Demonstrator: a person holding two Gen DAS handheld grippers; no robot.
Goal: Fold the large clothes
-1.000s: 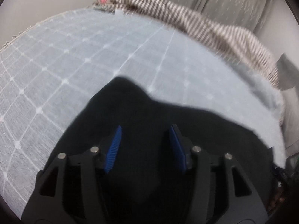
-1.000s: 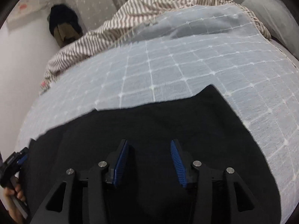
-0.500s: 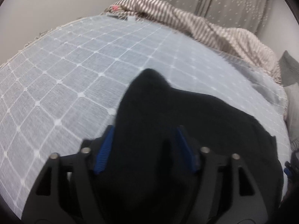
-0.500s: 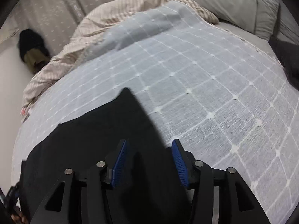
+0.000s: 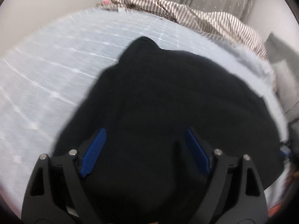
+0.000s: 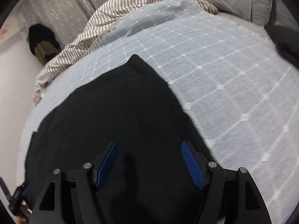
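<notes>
Black garment (image 5: 168, 102) is spread on the bed's checked blue cover (image 5: 46, 78), a pointed corner aimed toward the striped blanket (image 5: 205, 18) at the far edge. It is judged soft, limp and fairly light, likely to sag and crease, so a hold is best taken at corners or hems. The left gripper (image 5: 144, 149) and right gripper (image 6: 149, 162) have just been opening; both pairs of fingers are held wide apart above the cloth, with nothing pinched.
</notes>
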